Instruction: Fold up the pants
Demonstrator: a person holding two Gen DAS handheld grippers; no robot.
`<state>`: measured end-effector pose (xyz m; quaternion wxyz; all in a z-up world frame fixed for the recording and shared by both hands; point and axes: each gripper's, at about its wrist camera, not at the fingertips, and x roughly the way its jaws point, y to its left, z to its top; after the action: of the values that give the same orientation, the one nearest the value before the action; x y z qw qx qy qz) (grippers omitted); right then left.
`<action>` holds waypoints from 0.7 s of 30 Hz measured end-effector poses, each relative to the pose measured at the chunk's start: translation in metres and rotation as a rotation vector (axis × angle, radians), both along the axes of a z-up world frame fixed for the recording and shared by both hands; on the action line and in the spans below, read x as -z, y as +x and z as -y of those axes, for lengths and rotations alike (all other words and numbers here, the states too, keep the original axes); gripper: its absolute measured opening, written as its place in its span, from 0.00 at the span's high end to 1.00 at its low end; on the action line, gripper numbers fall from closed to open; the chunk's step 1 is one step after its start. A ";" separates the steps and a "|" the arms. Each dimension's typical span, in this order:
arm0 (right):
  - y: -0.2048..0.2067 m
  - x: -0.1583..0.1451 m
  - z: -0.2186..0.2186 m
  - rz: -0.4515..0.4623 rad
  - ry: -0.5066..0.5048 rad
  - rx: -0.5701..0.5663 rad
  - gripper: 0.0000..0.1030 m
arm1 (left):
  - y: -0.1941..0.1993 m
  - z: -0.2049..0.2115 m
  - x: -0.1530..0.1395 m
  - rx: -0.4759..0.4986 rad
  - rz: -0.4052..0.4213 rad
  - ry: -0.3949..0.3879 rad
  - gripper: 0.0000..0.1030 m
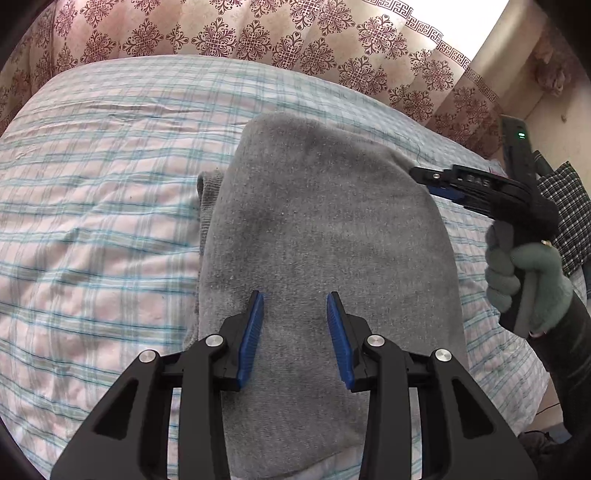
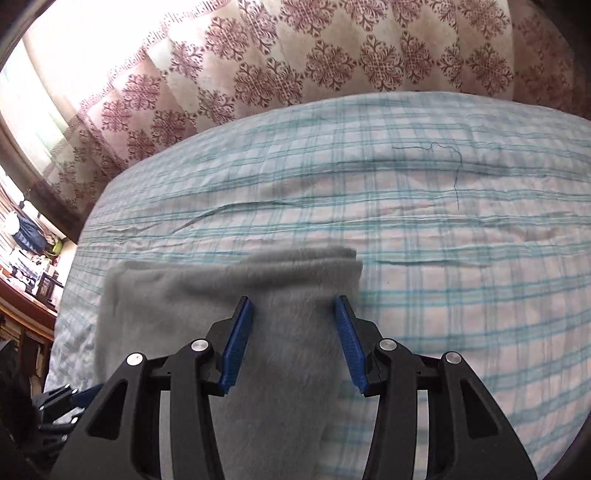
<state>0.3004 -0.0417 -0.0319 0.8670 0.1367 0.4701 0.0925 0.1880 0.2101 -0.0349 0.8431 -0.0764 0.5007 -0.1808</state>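
- A bed (image 1: 92, 221) in a plaid sheet, patterned curtain (image 1: 221, 33) behind.
- Folded grey pants (image 1: 325, 229) lie on it, below my 2 tools.
- My left tool (image 1: 295, 306) is parted, gripping nothing.
- My right tool (image 2: 293, 310) too, over the pants' edge.

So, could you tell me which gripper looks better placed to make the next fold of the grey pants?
Probably the left. The left gripper, jaws apart, hovers directly over the middle of the pants on the bed. The right gripper sits off their edge, empty.
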 end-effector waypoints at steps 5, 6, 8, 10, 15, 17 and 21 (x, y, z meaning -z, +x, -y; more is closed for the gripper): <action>0.021 0.019 -0.002 -0.024 -0.062 0.006 0.54 | -0.003 0.001 0.003 0.007 0.016 -0.001 0.64; 0.025 0.024 -0.003 -0.032 -0.066 0.007 0.54 | -0.004 0.001 0.003 0.007 0.016 0.000 0.64; 0.023 0.029 -0.004 -0.033 -0.081 0.001 0.53 | -0.004 0.002 0.003 0.008 0.018 0.001 0.64; 0.022 0.032 -0.008 -0.022 -0.110 -0.010 0.53 | -0.004 0.002 0.004 0.005 0.018 0.000 0.64; 0.020 0.022 -0.007 -0.020 -0.121 -0.022 0.53 | -0.004 0.002 0.003 0.000 0.019 0.004 0.64; 0.014 0.007 0.001 0.000 -0.098 0.000 0.54 | -0.003 0.001 0.003 -0.005 0.011 -0.005 0.63; -0.010 -0.022 0.011 0.062 -0.072 0.029 0.54 | -0.002 -0.001 0.000 -0.013 -0.005 -0.042 0.54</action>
<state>0.2904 -0.0528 -0.0096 0.8867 0.1094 0.4442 0.0669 0.1856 0.2107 -0.0349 0.8412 -0.0980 0.4984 -0.1855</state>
